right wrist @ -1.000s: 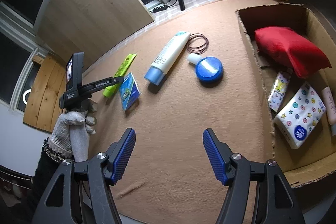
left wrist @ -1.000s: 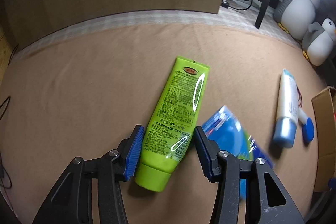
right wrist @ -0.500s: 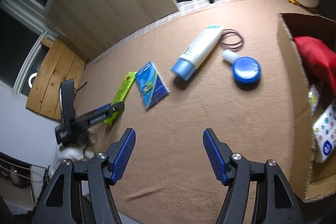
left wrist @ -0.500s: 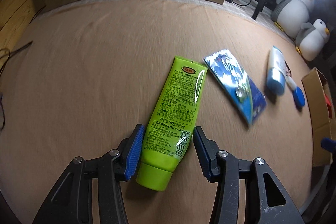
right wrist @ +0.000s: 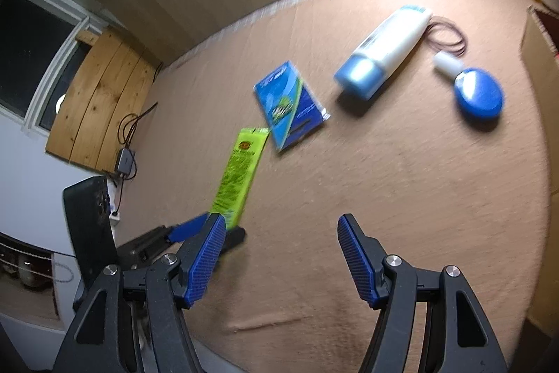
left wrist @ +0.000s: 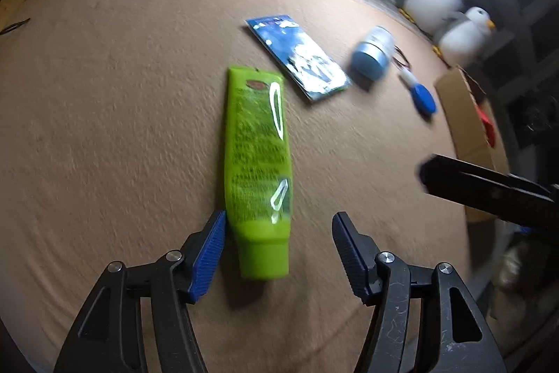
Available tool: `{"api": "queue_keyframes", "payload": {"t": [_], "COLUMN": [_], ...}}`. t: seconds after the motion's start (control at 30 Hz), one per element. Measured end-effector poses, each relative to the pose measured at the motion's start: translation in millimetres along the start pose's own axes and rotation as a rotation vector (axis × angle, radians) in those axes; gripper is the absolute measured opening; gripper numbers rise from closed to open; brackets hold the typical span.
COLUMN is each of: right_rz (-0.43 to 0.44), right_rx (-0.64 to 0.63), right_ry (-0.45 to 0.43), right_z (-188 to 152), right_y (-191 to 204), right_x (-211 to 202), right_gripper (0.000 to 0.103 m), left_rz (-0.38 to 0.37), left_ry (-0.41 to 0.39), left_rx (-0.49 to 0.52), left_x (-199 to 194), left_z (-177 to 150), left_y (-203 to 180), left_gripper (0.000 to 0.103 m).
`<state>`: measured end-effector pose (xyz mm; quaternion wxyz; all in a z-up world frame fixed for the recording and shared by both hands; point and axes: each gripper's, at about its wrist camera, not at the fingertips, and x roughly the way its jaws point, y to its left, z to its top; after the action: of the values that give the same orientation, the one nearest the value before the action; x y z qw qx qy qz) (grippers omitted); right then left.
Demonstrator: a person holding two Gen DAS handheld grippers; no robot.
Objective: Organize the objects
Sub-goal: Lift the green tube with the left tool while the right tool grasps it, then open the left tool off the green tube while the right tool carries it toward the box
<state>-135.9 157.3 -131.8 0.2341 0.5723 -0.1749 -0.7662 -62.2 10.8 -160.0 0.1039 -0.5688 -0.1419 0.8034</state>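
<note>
Left gripper [left wrist: 276,247], jaws opening, releases the glossy lime-green plastic tube [left wrist: 256,156] lying lower centre on the tan mat [left wrist: 104,93] (back straight off); right gripper [right wrist: 279,254] spread, empty.

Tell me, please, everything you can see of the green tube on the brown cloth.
The green tube is glossy soft plastic with dark print and a matching cap, lying flat on the brown cloth, cap towards the left gripper. Its capped end lies between the opening jaws, against the left pad and clear of the right. Its crimped end nears the blue packet.
</note>
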Motion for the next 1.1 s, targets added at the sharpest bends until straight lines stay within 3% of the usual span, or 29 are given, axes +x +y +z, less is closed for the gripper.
{"api": "queue_keyframes", "payload": {"t": [0.23, 0.33, 0.43, 0.57, 0.8, 1.1], "right_rz": [0.041, 0.076, 0.079, 0.094, 0.101, 0.110], "right_rx": [-0.017, -0.012, -0.016, -0.031, -0.033, -0.014], "right_ry": [0.081, 0.114, 0.139, 0.170, 0.219, 0.203], "right_z": [-3, 0, 1, -1, -7, -6], "right_y": [14, 21, 27, 37, 41, 37], "right_x": [31, 46, 58, 71, 86, 87], "right_gripper": [0.063, 0.063, 0.063, 0.055, 0.037, 0.028], "left_rz": [-0.036, -0.048, -0.055, -0.059, -0.068, -0.057], "left_ry": [0.000, 0.011, 0.023, 0.021, 0.016, -0.004], "left_rx": [-0.012, -0.003, 0.010, 0.005, -0.012, -0.017], "left_x": [-6, -7, -9, -7, 4, 6], "left_z": [-3, -2, -7, -8, -5, -3], "left_y": [13, 12, 14, 12, 9, 2], "left_gripper": [0.063, 0.054, 0.053, 0.053, 0.039, 0.037]}}
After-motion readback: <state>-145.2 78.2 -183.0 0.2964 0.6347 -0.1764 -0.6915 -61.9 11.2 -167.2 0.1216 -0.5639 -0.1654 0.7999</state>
